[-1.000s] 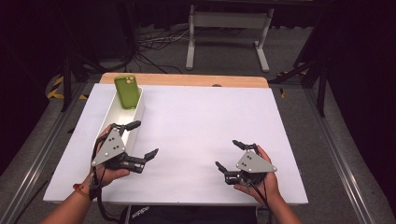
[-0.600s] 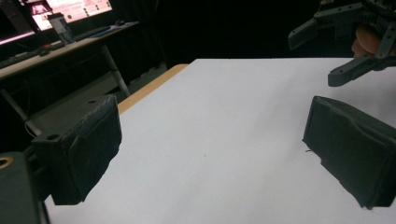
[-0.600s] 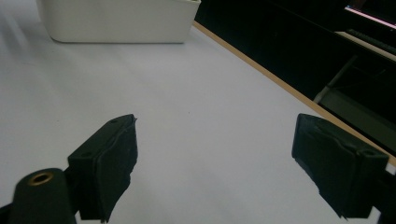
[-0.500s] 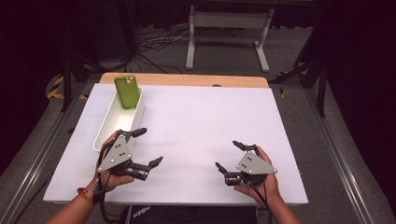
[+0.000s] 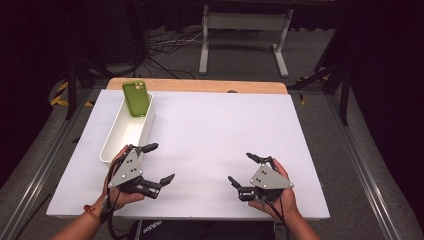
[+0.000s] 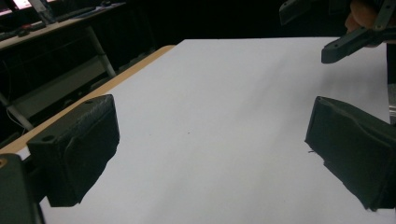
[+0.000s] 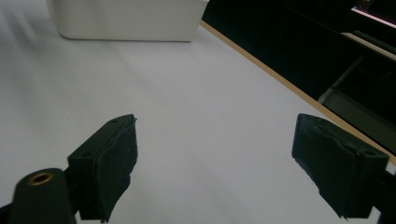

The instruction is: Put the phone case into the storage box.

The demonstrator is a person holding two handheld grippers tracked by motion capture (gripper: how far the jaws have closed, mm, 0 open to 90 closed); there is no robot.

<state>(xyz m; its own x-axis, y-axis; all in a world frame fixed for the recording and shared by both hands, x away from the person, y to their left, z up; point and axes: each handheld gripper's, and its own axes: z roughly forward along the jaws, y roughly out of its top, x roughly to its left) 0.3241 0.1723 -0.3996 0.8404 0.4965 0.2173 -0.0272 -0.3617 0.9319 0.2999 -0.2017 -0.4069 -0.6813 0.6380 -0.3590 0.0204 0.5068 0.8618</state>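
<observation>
Both grippers held empty, jaws spread wide — left gripper (image 5: 154, 163), right gripper (image 5: 246, 169).
Green phone (image 5: 136, 98) is propped on white bin (image 5: 116, 145), upper left — likely awaiting pickup.

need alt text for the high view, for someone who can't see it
A person holds an open left hand-held gripper and an open right hand-held gripper low over a white table, both empty. At the far left, a green phone leans in a long white bin.

White table (image 5: 215, 135), metal stand (image 5: 243, 22), floor cables (image 5: 165, 42)
</observation>
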